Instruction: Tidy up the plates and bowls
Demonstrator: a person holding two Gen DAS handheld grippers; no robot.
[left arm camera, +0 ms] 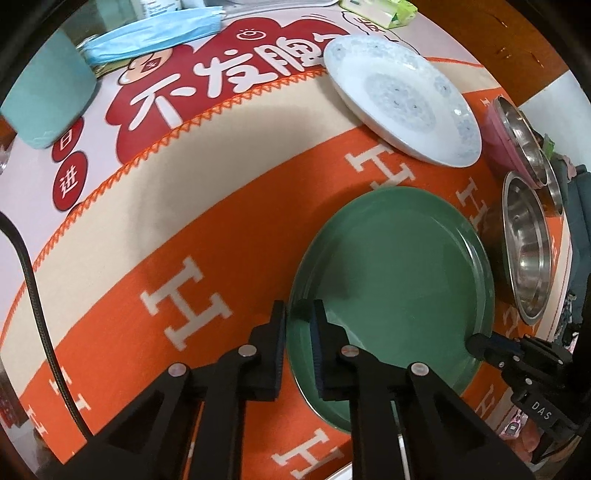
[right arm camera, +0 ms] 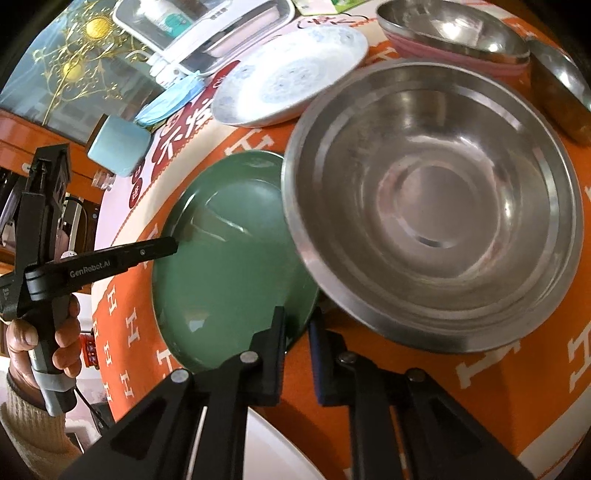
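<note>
Both grippers are on the green plate (left arm camera: 402, 280) at once. The left gripper (left arm camera: 300, 314) straddles the plate's near-left rim, one finger outside on the cloth, the other over the glaze, gap narrow, pads closed onto the edge as far as the left wrist view shows. The right gripper (right arm camera: 298, 321) does the same on the opposite rim: 1 finger (right arm camera: 275, 332) over the plate, the other just off its edge, jaws drawn in narrow on the rim. In the left view the right gripper's tip shows at the plate's far-right edge.

The plate lies on the orange cloth (left arm camera: 229, 236) with its white H letters. Just beside it, rim overlapping the plate's edge in the right wrist view, sits a steel bowl (right arm camera: 432, 206), upright. Behind that, a second steel bowl nested in a pink bowl (right arm camera: 461, 55). The white patterned plate (left arm camera: 402, 99) rests further back, apart from the green one, partly on the red-and-white printed mat (left arm camera: 207, 85).

Off to the side: a teal cup (left arm camera: 48, 99), a blue face mask (left arm camera: 155, 37), a white tray (right arm camera: 207, 29). The person's left hand (right arm camera: 40, 343) grips the left tool's handle.
</note>
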